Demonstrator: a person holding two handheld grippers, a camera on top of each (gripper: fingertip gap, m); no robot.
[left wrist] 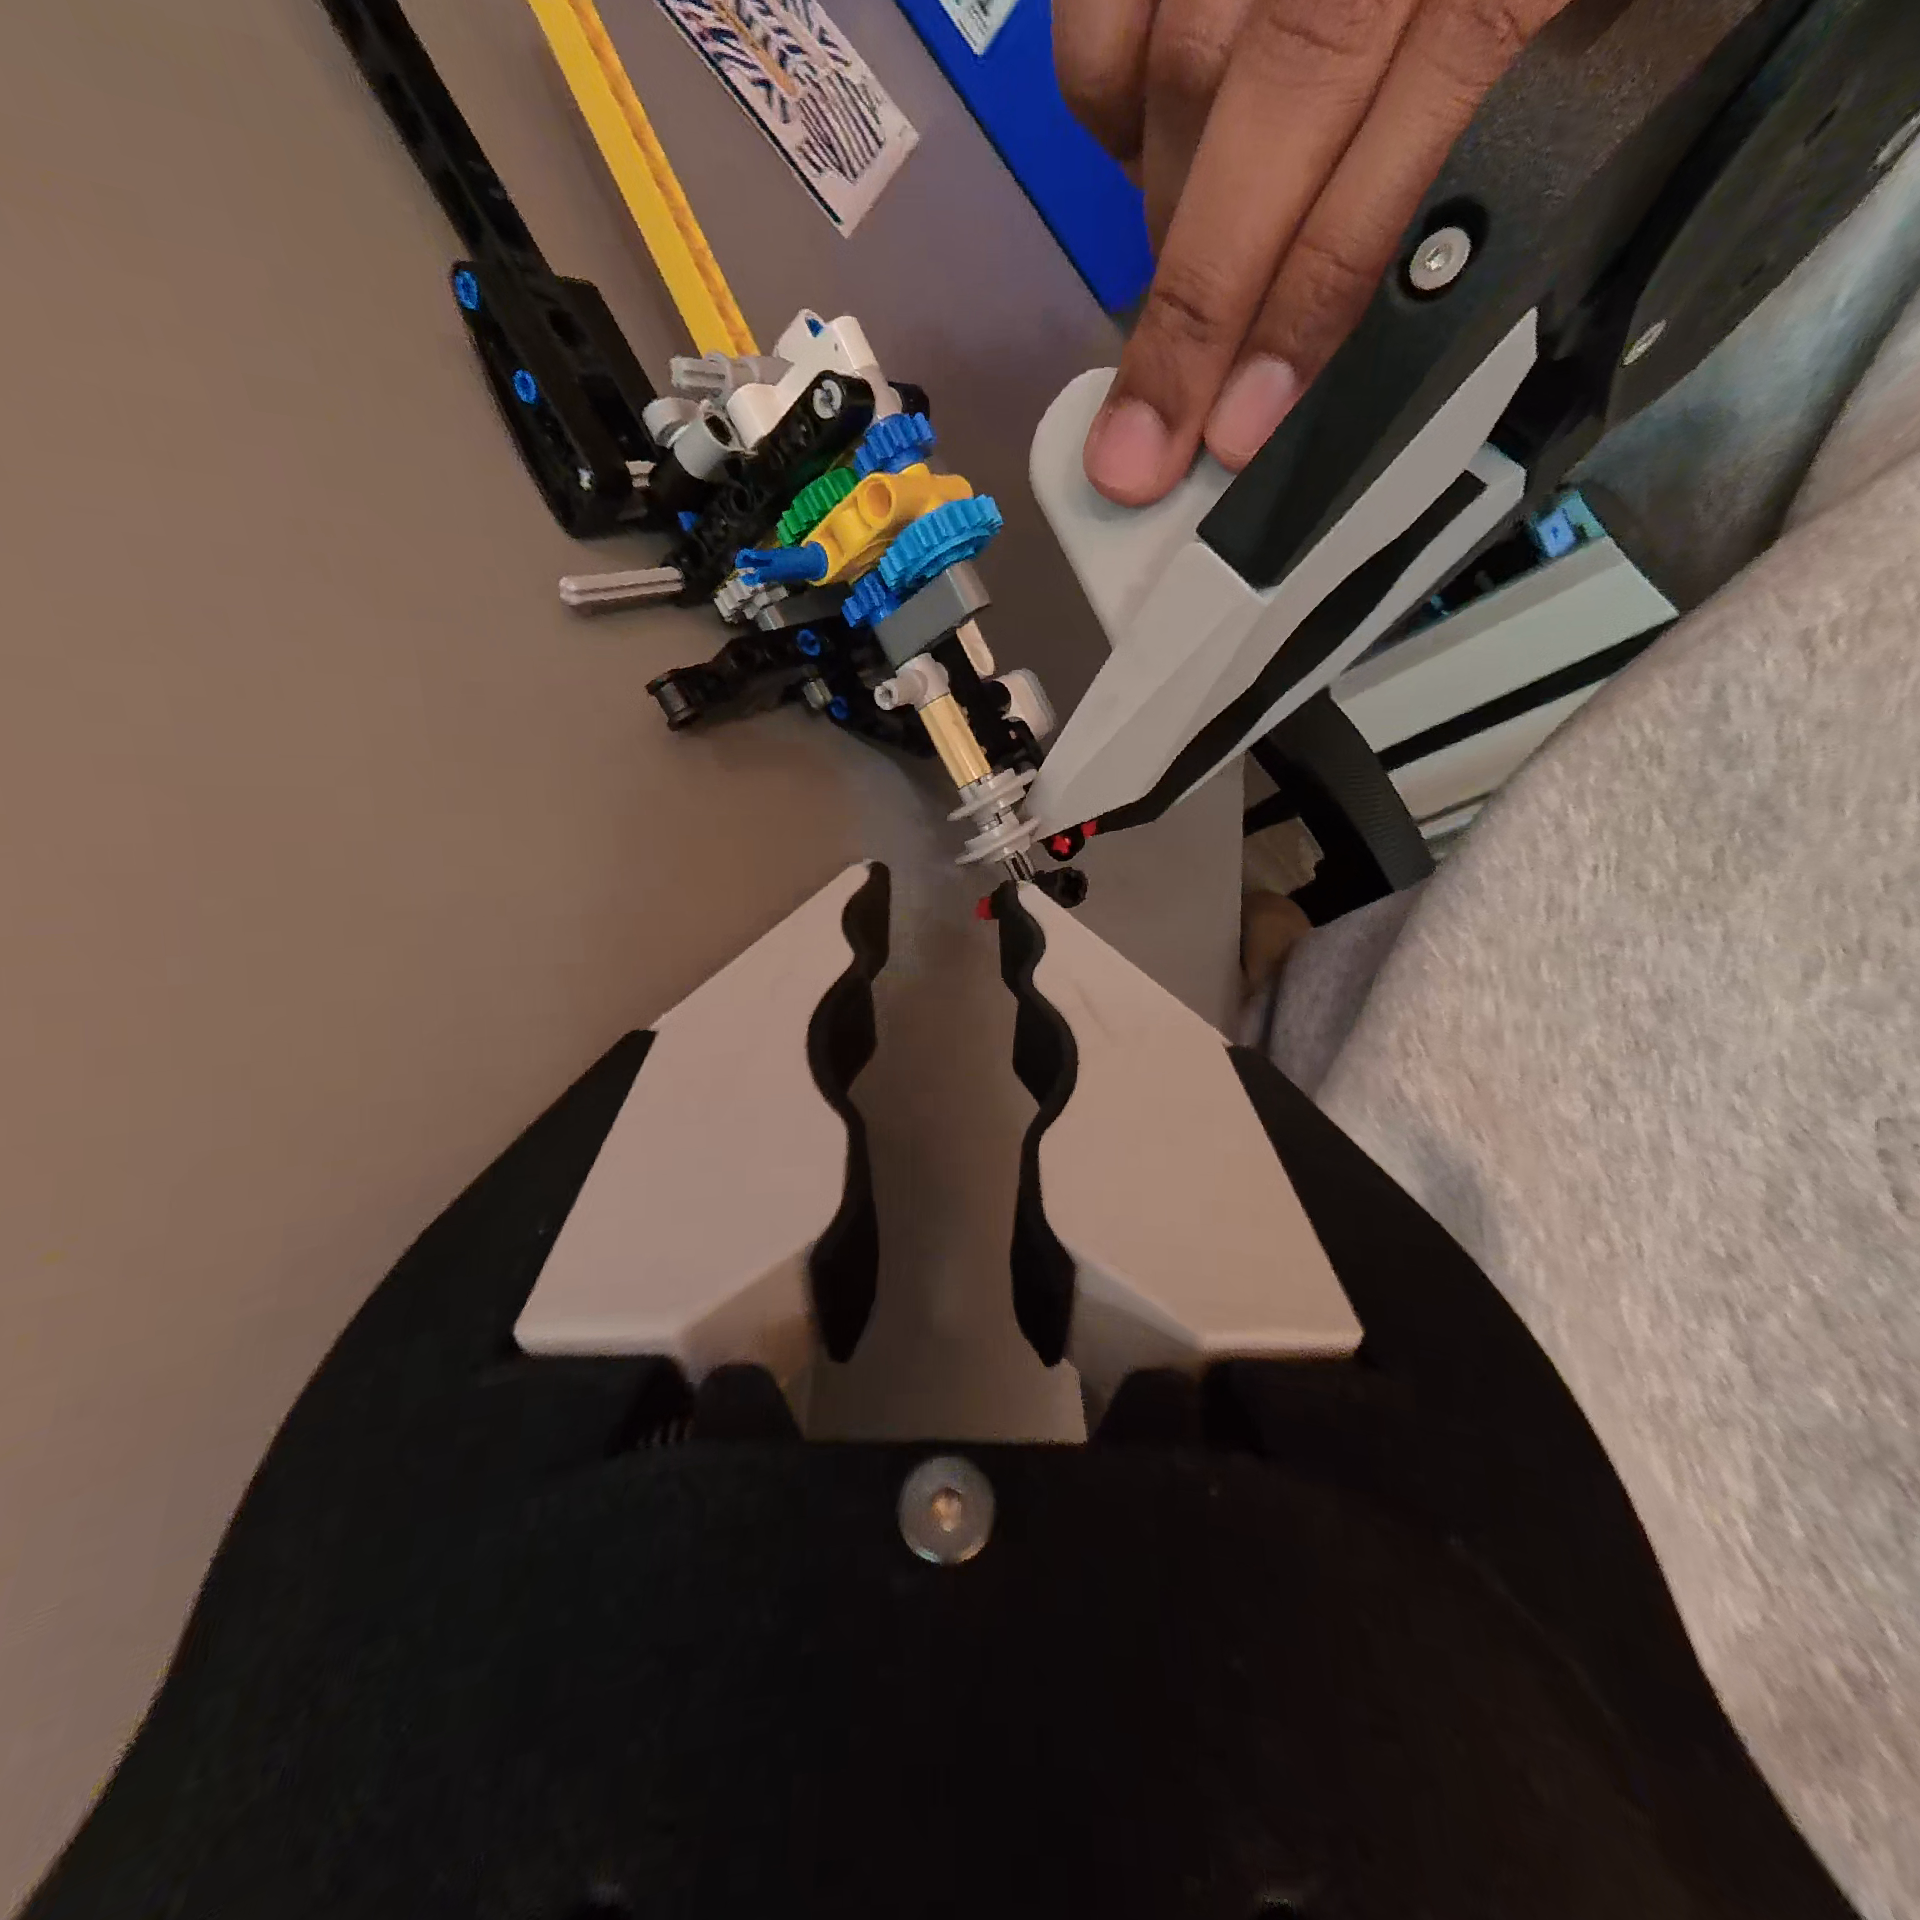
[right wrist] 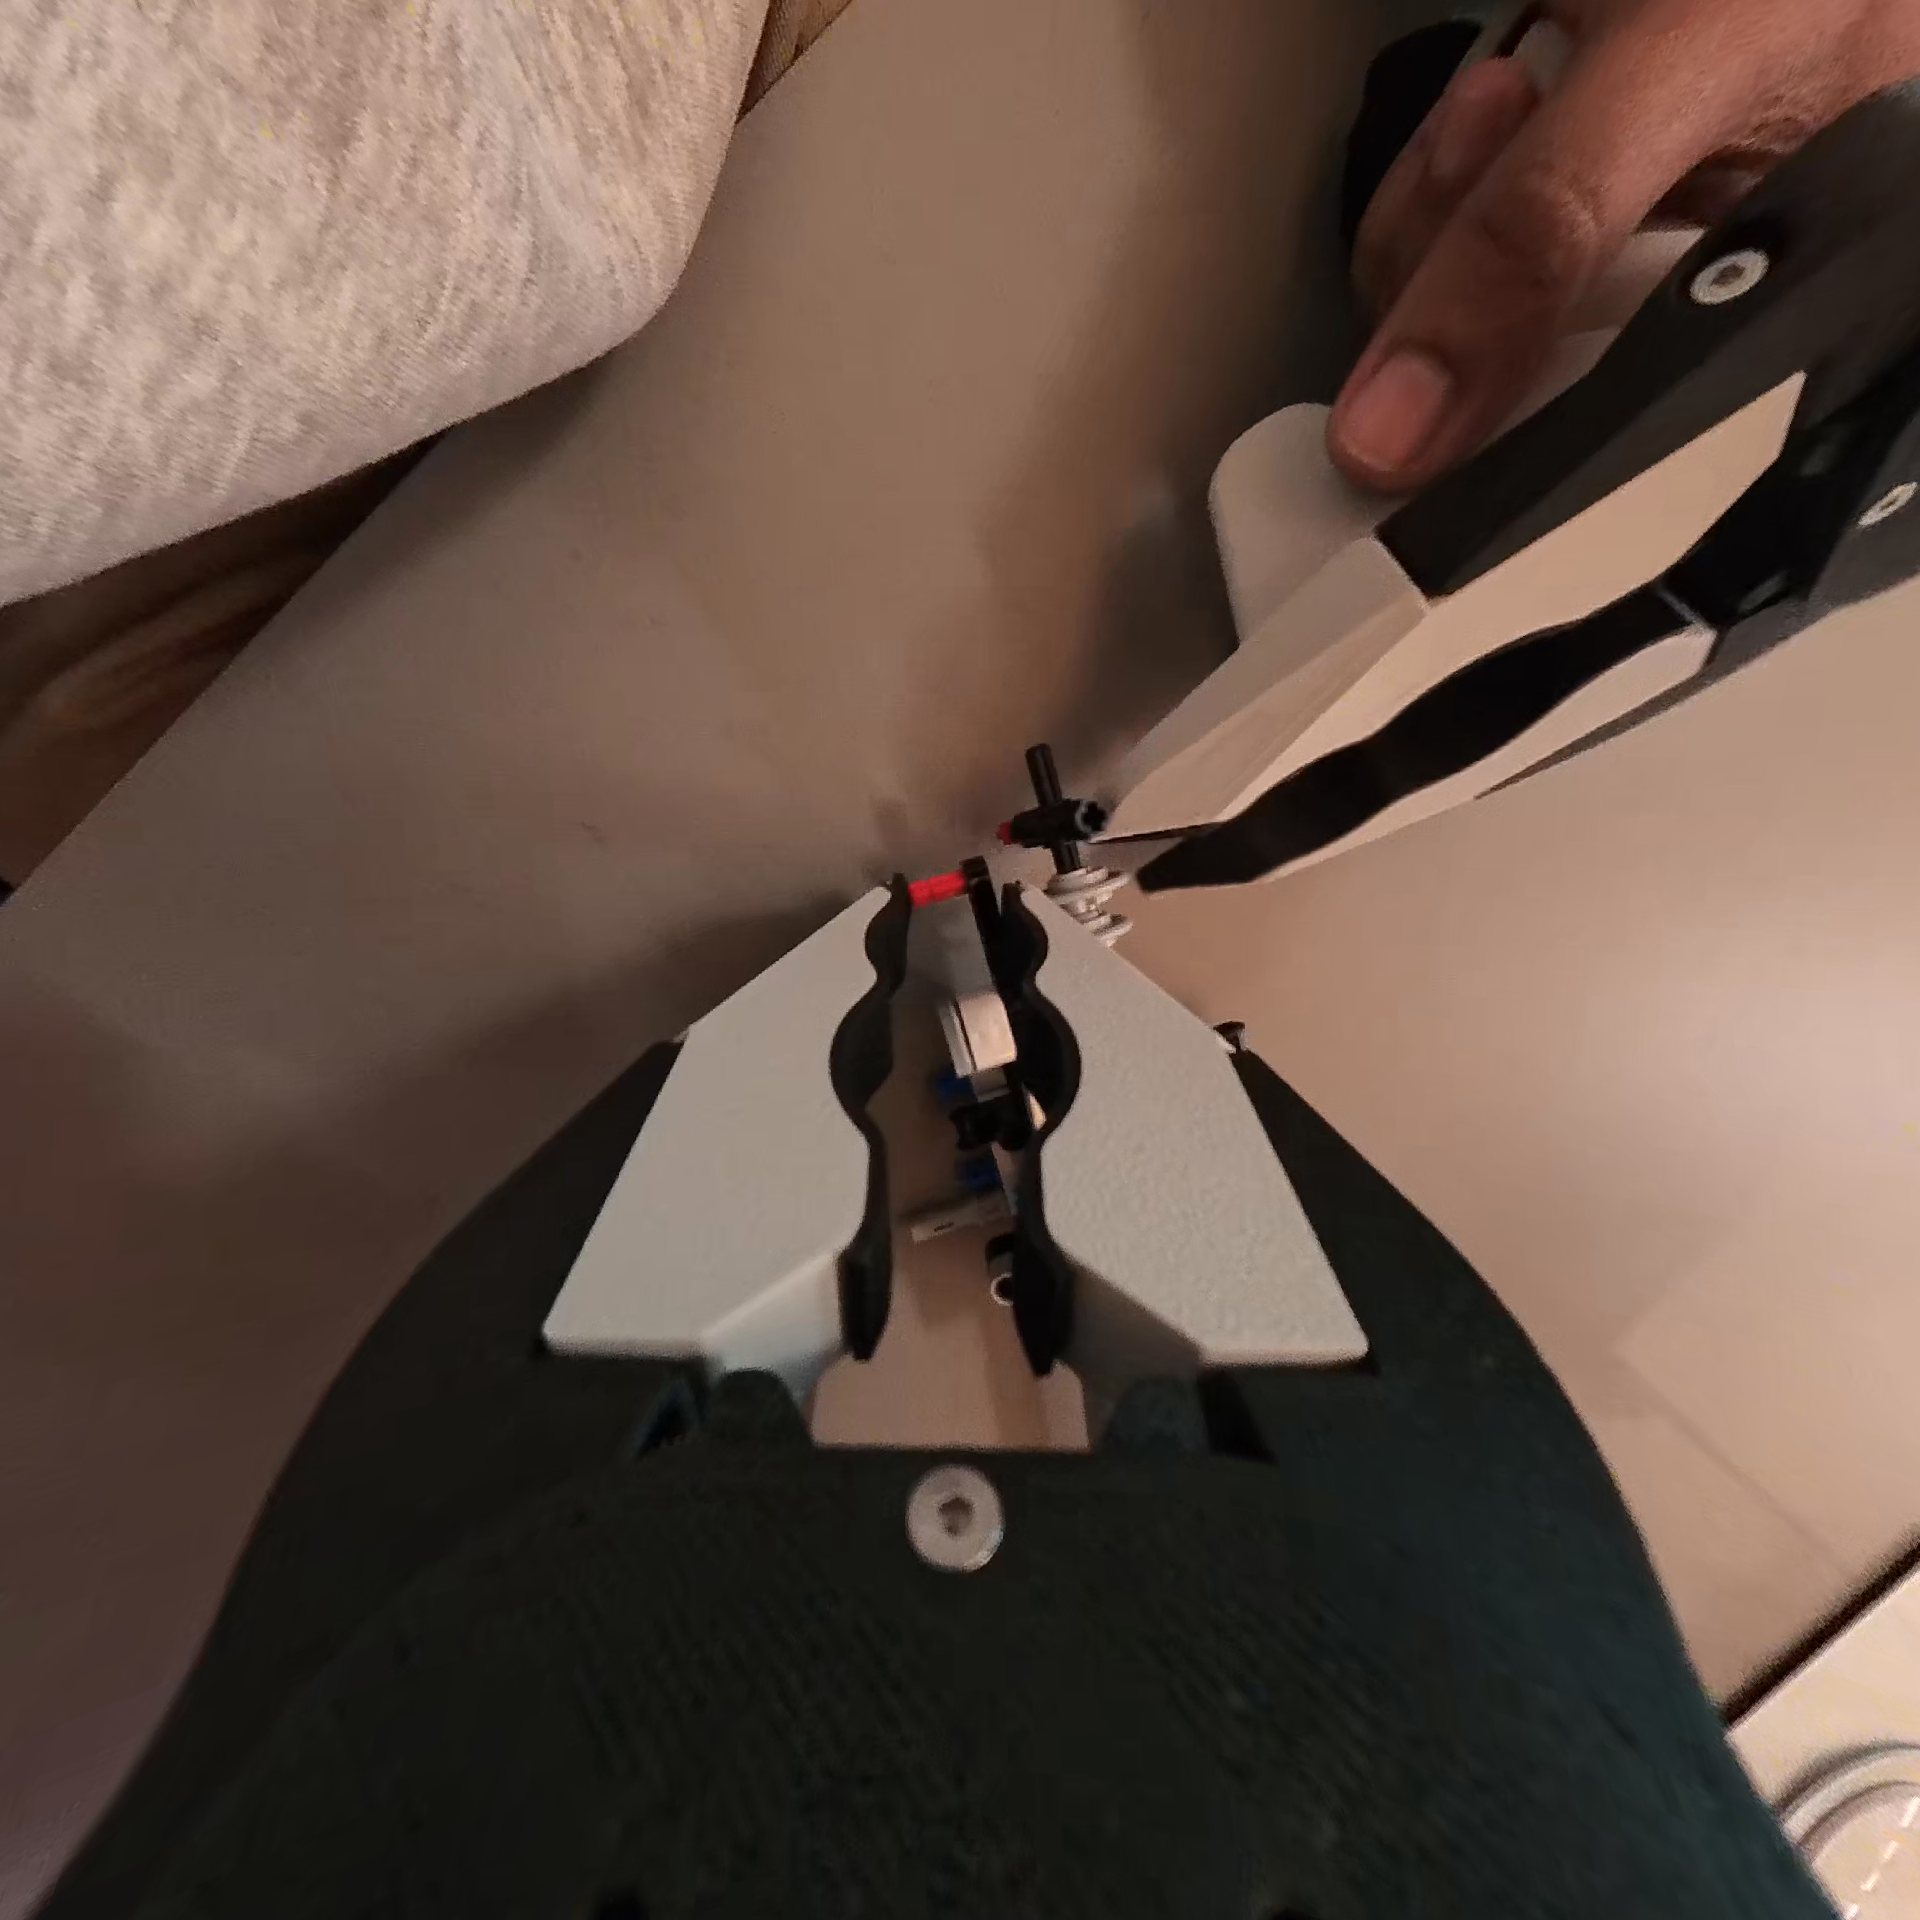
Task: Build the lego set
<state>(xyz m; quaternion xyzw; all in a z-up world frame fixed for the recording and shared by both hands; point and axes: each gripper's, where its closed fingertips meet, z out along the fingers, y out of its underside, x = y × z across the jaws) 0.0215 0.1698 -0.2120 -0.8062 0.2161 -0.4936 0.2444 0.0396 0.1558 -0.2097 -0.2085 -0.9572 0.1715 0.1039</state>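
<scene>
The Lego gear assembly, with blue, green and yellow gears, lies on the tan table. An axle with a gold sleeve and grey bushings sticks out of it toward me. My left gripper is narrowly open just in front of the axle end, with nothing between its tips. A small black connector sits on the axle end beside it. My right gripper is shut on a thin black beam with a red pin, close to the bushings.
A long black frame, a yellow beam, a patterned card and a blue box lie beyond the assembly. Grey fabric borders the table edge. A hand holds the right gripper. The grippers are tip to tip, or close to it.
</scene>
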